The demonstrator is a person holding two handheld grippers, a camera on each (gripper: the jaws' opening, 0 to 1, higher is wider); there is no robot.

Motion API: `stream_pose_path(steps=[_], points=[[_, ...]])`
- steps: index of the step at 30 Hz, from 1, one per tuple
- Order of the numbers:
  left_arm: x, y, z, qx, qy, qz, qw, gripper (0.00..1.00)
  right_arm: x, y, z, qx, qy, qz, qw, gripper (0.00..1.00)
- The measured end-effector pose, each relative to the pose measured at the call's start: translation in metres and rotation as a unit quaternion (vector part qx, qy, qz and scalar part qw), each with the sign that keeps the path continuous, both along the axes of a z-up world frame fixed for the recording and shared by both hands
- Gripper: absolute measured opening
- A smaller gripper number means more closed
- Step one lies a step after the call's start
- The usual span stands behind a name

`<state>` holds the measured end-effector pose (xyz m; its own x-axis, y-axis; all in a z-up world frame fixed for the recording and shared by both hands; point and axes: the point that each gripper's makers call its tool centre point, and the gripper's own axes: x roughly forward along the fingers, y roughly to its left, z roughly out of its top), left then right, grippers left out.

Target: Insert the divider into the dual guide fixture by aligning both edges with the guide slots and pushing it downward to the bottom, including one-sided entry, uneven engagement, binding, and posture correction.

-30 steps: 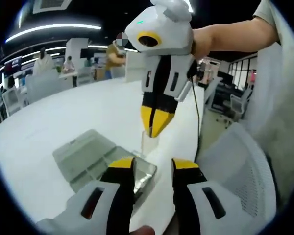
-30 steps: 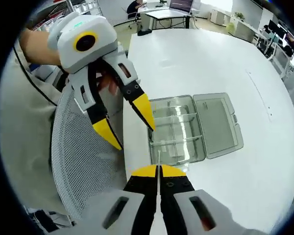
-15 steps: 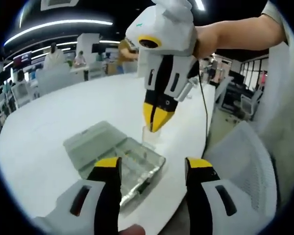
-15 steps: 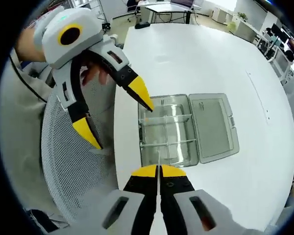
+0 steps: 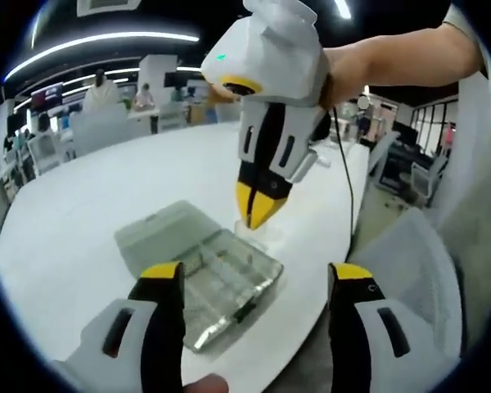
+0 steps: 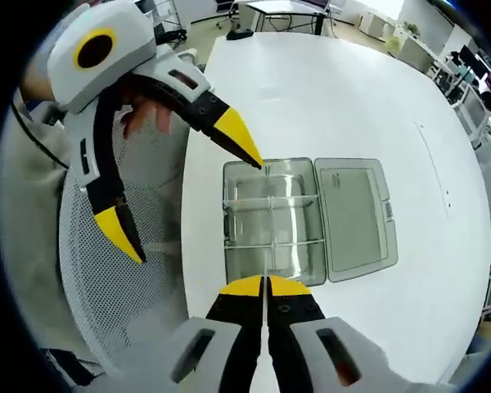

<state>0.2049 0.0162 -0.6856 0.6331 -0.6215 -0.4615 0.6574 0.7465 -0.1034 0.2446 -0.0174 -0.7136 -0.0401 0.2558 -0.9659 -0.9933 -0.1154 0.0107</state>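
While the left gripper [image 5: 255, 282] stands with its yellow-tipped jaws spread wide and holding nothing, the left gripper view has the clear plastic compartment box [image 5: 200, 274] lying open on the white table [image 5: 82, 205], with the right gripper [image 5: 258, 209] above its near corner, jaws closed on a thin clear divider [image 5: 258, 237].

From the right gripper view, the right gripper [image 6: 264, 286] pinches the divider [image 6: 264, 264] edge-on over the box [image 6: 270, 221]; the left gripper [image 6: 184, 184] gapes beside it.

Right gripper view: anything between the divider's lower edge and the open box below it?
Nothing; the divider pinched in the right gripper hangs above the clear box with only air between, no slot engaged yet.
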Motion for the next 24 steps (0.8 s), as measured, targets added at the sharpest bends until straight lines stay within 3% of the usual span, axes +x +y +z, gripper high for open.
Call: stream_pose_path(steps=[24], points=[[0.001, 0.008, -0.002, -0.014, 0.022, 0.036, 0.9990, 0.81, 0.004, 0.003, -0.011, -0.015, -0.008, 0.027, 0.9995, 0.00]])
